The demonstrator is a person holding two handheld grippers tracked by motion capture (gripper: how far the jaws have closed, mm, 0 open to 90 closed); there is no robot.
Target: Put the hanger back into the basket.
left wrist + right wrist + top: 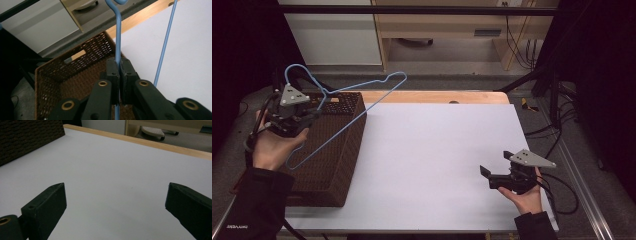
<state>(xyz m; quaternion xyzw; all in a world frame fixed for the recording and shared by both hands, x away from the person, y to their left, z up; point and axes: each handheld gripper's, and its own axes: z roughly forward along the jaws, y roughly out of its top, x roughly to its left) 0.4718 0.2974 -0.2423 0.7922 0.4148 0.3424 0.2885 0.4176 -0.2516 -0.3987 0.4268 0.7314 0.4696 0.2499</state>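
Observation:
A light blue wire hanger [362, 102] hangs tilted over the brown woven basket [339, 165] at the table's left. My left gripper [319, 107] is shut on the blue hanger near its neck, and the hook curls up to the left. In the left gripper view the two pads clamp the hanger's wire [118, 37] above the basket's open inside [75, 82]. My right gripper [494, 167] rests low over the white table sheet [437, 150] at the front right. Its jaws stand wide apart with nothing between them, as the right gripper view [115, 202] shows.
The basket's side [27, 137] lies far off to the left of the right gripper. A wooden table edge [437, 96] runs along the back. Cabinets and cables stand beyond the table, and a dark frame post [557, 95] rises at the right.

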